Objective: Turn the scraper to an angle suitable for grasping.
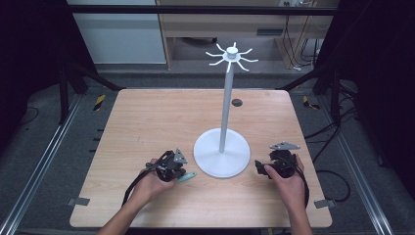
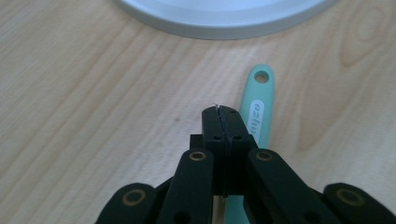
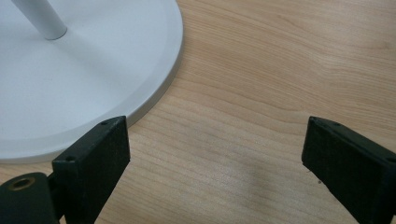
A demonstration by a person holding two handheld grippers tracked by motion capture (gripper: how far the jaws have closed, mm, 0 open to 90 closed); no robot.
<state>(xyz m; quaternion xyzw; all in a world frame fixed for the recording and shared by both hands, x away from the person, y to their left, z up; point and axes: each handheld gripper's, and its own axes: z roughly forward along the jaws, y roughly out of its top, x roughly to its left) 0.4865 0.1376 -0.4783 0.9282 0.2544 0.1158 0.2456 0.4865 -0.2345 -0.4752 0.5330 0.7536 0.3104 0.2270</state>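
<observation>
A mint-green handle point(image 2: 257, 112) with a hole at its far end lies flat on the wooden table point(image 1: 161, 117), just left of the white stand's round base point(image 1: 210, 156). My left gripper point(image 2: 223, 114) is low over it with its jaws pressed flat together, and the handle runs along their right side and under the gripper body. In the high view the handle point(image 1: 186, 176) pokes out beyond the left gripper point(image 1: 179, 172). My right gripper point(image 1: 259, 169) rests right of the base. Its jaws point(image 3: 215, 144) stand wide apart over bare wood.
The stand's pole point(image 1: 226, 98) rises from the base to a ring of white hooks point(image 1: 231, 55). The base's rim point(image 2: 224, 18) lies close ahead of the left gripper and beside the right one point(image 3: 70, 84). A dark round spot point(image 1: 237, 102) marks the far tabletop.
</observation>
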